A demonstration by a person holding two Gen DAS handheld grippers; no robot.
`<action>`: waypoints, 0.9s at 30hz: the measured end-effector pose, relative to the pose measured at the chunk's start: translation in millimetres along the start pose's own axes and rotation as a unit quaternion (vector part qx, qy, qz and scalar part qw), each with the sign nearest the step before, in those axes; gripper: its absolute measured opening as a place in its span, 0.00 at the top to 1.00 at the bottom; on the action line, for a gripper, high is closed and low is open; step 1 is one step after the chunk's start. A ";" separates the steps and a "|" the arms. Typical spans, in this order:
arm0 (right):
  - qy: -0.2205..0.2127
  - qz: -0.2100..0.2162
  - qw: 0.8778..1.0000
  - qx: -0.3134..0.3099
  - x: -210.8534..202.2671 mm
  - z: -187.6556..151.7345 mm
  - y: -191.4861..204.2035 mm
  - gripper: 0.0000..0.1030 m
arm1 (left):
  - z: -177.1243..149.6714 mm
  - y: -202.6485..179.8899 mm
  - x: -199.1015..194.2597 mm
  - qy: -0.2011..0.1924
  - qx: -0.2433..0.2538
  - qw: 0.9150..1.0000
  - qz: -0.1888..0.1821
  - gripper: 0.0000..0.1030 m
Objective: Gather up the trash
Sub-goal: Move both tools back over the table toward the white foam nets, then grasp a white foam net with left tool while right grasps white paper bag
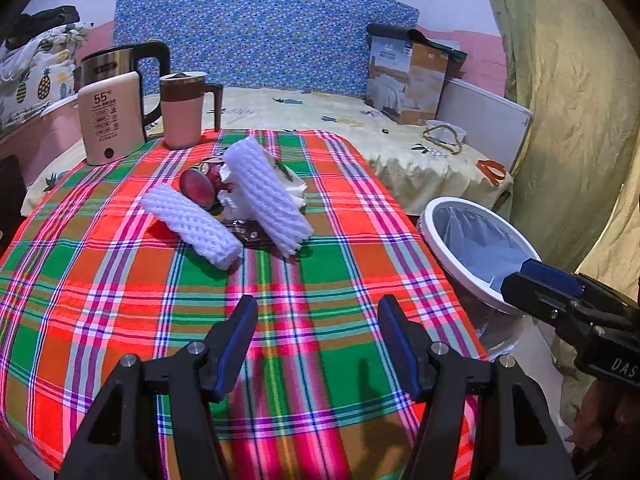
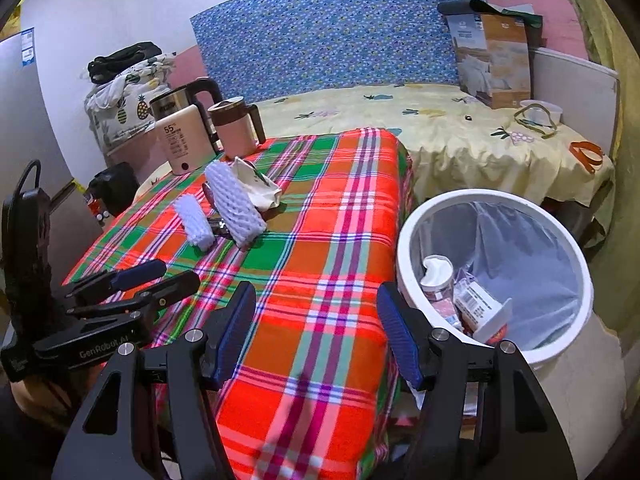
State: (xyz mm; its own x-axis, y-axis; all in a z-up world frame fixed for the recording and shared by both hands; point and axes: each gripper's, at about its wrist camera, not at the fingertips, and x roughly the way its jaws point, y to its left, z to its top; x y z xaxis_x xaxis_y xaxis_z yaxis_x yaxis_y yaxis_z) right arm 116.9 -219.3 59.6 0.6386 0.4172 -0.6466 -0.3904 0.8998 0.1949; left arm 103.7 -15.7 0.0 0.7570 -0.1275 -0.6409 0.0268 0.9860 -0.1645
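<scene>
Both tongs are held apart & empty – left gripper (image 1: 318, 336), right gripper (image 2: 316, 326) – foam sleeves (image 1: 264, 196) lie far, bin (image 2: 404, 240) kept right for drop-off.

Woven plaid tablecloth (image 1: 320, 280); white foam-net sleeves (image 1: 266, 196); brushed-metal kettle (image 1: 116, 64); glossy plastic bin (image 2: 496, 280) with thin film liner

The left gripper (image 1: 318, 320) hangs with jaws apart over a plaid tablecloth (image 1: 120, 288). Ahead lie two white foam nets (image 1: 264, 196) among wrappers; a lined bin (image 1: 472, 248) stands right.
</scene>
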 end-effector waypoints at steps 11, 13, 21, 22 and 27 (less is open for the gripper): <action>0.007 0.021 1.000 -0.019 19.8 15.0 5.7 0.37 | 10.9 38.5 4.0 -0.003 -0.049 0.998 0.025 0.37; 0.011 0.022 0.999 -0.020 23.7 17.1 5.5 0.37 | 14.0 45.2 6.7 -0.003 -0.057 0.998 0.033 0.37; 0.019 0.025 0.999 -0.020 39.9 27.6 4.1 0.37 | 29.4 69.5 29.6 0.004 -0.099 0.994 0.047 0.37; 0.020 0.024 0.999 -0.020 42.1 29.2 3.1 0.37 | 31.2 71.1 34.5 0.006 -0.104 0.993 0.046 0.37; 0.021 0.027 0.999 -0.025 52.7 39.2 3.5 0.38 | 37.5 79.0 55.7 0.019 -0.126 0.990 0.058 0.37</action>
State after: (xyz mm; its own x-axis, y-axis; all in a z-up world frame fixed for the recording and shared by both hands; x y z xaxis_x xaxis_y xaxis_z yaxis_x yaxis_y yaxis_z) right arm 175.2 -189.2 55.0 0.5871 0.4589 -0.6668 -0.4576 0.8677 0.1943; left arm 172.4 59.2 -20.6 0.7203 -0.0228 -0.6933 -0.2274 0.9365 -0.2671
